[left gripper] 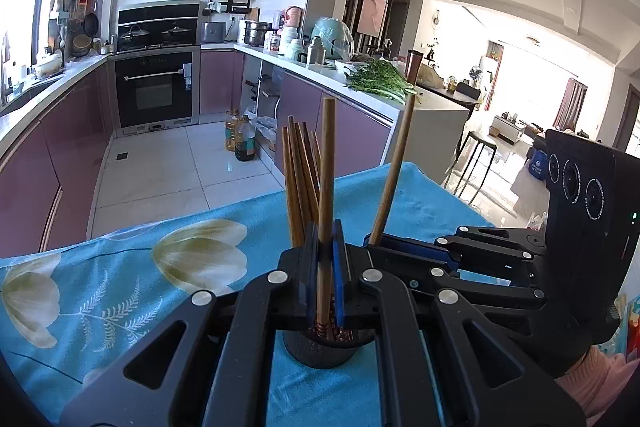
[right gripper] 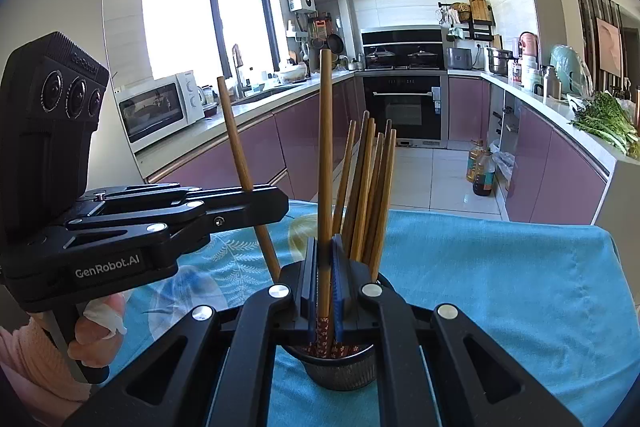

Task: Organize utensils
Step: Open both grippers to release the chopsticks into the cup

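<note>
A: What has the left gripper (left gripper: pixel 326 259) got?

B: One wooden chopstick (left gripper: pixel 326 187), pinched upright between its blue-padded fingers (left gripper: pixel 338 279), which are closed down to the stick's width. The patterned lower end reaches the mouth of the dark cup (left gripper: pixel 320 351).

A: And the right gripper (right gripper: pixel 325 267)?

B: The same: fingers closed tight on a second chopstick (right gripper: pixel 326 163), its decorated tip right at the cup's rim.

A: From the left camera, where does that second stick sit?

B: To the right of the cup, leaning away from it.

A: The rest of the chopsticks?

B: A bundle (right gripper: pixel 370 191) stands in the cup, fanned out on the far side behind the grippers.

A: And the cup?

B: On the desk, on a blue cloth (right gripper: pixel 500 279) printed with pale flowers, directly under both sets of fingers.
</note>
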